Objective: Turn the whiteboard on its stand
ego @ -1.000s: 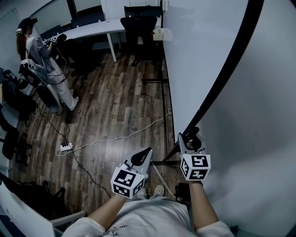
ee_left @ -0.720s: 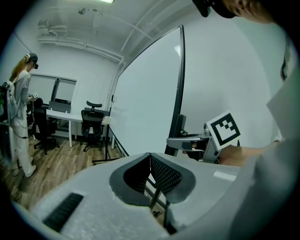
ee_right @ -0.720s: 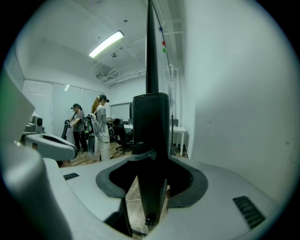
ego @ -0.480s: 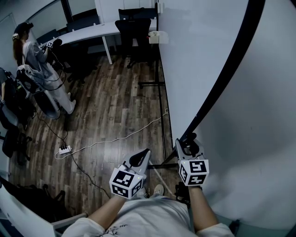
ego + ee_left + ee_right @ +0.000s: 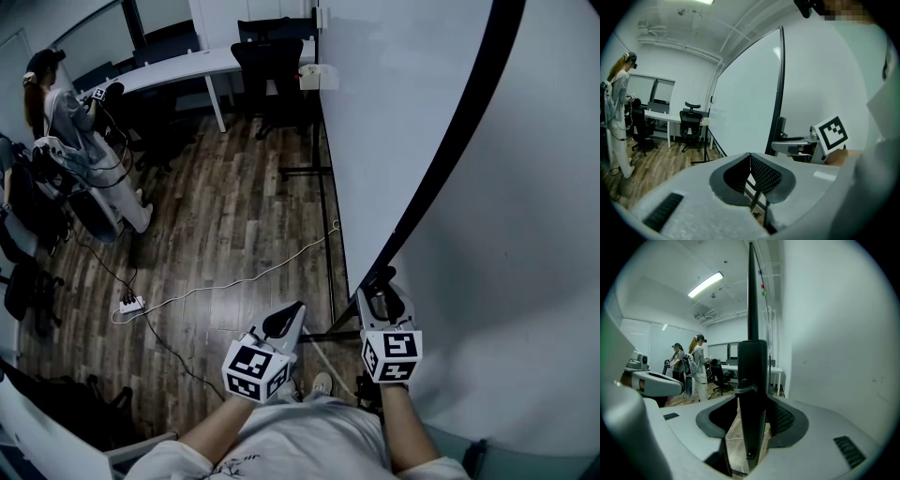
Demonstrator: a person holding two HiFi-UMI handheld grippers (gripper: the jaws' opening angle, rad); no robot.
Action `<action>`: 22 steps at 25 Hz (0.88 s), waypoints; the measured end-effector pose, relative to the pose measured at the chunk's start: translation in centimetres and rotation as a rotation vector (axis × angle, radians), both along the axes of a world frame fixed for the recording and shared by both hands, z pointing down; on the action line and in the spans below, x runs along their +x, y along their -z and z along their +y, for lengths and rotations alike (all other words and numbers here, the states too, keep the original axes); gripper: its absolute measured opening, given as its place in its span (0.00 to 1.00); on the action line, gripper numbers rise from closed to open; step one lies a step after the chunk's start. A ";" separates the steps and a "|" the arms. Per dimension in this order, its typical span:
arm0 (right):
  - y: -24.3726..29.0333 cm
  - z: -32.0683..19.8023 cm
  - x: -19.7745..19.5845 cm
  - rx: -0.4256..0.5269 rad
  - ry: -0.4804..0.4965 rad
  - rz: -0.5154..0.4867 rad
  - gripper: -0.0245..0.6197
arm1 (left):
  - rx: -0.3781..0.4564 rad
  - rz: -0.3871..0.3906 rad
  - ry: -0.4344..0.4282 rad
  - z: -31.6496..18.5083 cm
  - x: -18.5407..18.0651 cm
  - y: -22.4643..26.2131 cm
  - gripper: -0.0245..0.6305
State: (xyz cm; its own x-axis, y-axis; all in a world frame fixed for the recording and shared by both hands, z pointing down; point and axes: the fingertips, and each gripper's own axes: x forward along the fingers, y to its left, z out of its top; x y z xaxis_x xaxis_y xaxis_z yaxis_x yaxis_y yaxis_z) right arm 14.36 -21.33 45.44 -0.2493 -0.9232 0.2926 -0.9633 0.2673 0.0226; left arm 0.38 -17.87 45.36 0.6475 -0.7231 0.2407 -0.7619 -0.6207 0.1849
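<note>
Wood floor (image 5: 234,216), whiteboard (image 5: 394,122) rt, desk (image 5: 178,66) bkgd

whiteboard (image 5: 403,122) blocks the right, open floor (image 5: 234,216) leftward

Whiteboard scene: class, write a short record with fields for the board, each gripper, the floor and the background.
Whiteboard: upright, black frame edge toward the wearer
Right gripper: shut on the Whiteboard's frame edge
Left gripper: shut, empty, apart from the board
Floor: wood planks, white cable lying across it
Background: second person standing at far left
</note>
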 end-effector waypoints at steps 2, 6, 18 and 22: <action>0.0 0.9 0.1 -0.002 -0.006 -0.010 0.32 | -0.002 0.001 -0.004 0.2 0.2 -0.1 0.05; 0.1 2.8 0.0 -0.011 -0.006 -0.029 0.32 | -0.007 0.004 -0.017 0.6 0.4 0.0 0.05; -0.6 6.1 -1.5 -0.036 0.012 -0.064 0.05 | -0.015 -0.009 -0.040 1.6 1.2 -0.9 0.05; -0.8 6.4 -2.5 -0.052 0.039 -0.079 0.05 | -0.013 -0.002 -0.040 2.1 1.2 -0.9 0.05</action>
State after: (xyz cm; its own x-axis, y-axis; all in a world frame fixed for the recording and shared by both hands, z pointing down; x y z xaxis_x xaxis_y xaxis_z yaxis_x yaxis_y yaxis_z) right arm 11.91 -14.94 46.24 -0.3087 -0.8964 0.3181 -0.9505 0.3032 -0.0680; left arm 1.60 -15.80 46.22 0.6754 -0.6934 0.2510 -0.7368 -0.6485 0.1913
